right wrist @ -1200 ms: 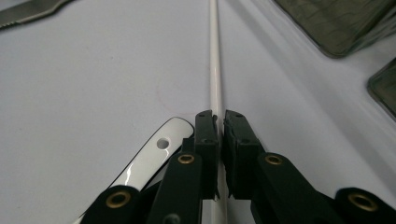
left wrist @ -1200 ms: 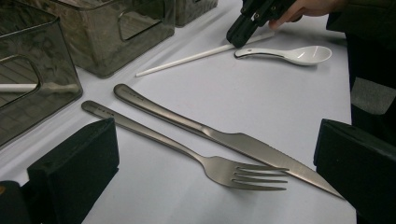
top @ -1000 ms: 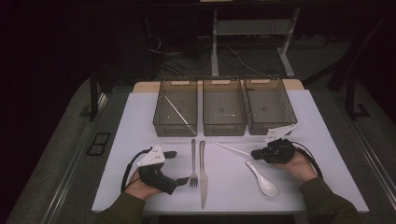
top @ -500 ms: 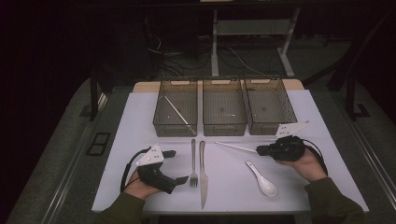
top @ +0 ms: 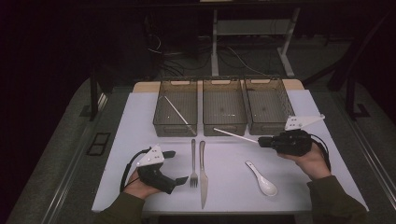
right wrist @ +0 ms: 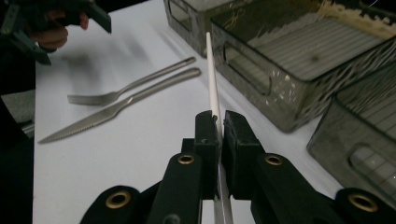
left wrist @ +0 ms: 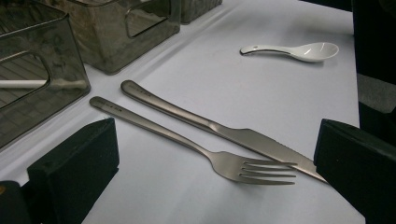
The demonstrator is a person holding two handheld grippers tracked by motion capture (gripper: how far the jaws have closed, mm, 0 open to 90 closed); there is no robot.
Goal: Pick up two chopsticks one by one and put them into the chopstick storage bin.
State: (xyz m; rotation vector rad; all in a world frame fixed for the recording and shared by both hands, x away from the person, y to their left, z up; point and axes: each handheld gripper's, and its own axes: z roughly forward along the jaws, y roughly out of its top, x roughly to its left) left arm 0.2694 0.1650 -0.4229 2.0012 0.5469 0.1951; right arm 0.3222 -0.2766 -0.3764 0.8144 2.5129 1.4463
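Currently the right gripper (top: 259, 140) pinches a chopstick (top: 235, 135) by its end, above the bench's far edge near the bins (top: 224, 122); it could pivot or slip. Left gripper (top: 176, 166) rests wide, empty.

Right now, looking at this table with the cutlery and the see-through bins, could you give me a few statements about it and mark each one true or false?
1. The right gripper is clamped on a thin white chopstick. True.
2. The white ceramic soup spoon lies inside the middle smoky plastic bin. False: it lies on the white table mat.
3. The steel fork and steel table knife lie side by side on the mat. True.
4. The left gripper is holding the fork. False: its jaws stand open, holding nothing.
5. Another white chopstick lies in the left bin. True.
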